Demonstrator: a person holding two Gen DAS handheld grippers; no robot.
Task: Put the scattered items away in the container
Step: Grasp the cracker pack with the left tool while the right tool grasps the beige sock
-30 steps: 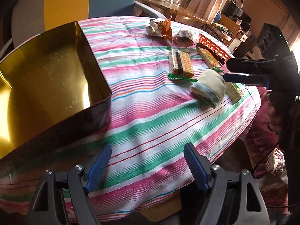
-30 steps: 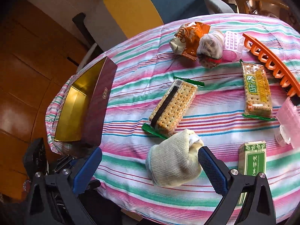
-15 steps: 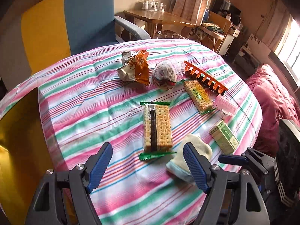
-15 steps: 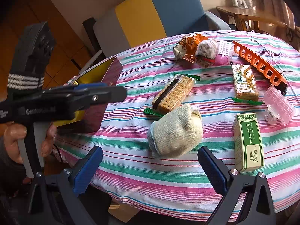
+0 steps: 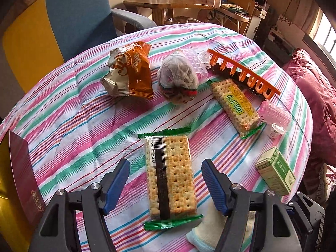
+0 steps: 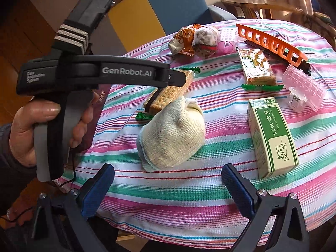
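A clear pack of square crackers (image 5: 170, 176) with green ends lies on the striped tablecloth (image 5: 88, 126). My left gripper (image 5: 166, 185) hangs over it, a blue finger on each side. Its jaws are closing, with a gap still showing between each pad and the pack. A rolled cream sock (image 6: 172, 134) lies just ahead of my right gripper (image 6: 168, 187), which stands open and holds nothing. The gold tin with maroon walls (image 5: 19, 178) sits at the left edge of the left wrist view.
Farther back lie an orange snack bag (image 5: 130, 71), a netted bundle (image 5: 178, 77), a second cracker pack (image 5: 235, 105), an orange comb (image 5: 241, 73) and a pink roller (image 5: 275, 113). A green box (image 6: 273, 138) lies right of the sock. A hand (image 6: 31, 126) grips the left tool.
My left gripper swung right from the tin to over the cracker pack, and its jaws narrowed. The right gripper drew back, so the sock now lies ahead of its fingers.
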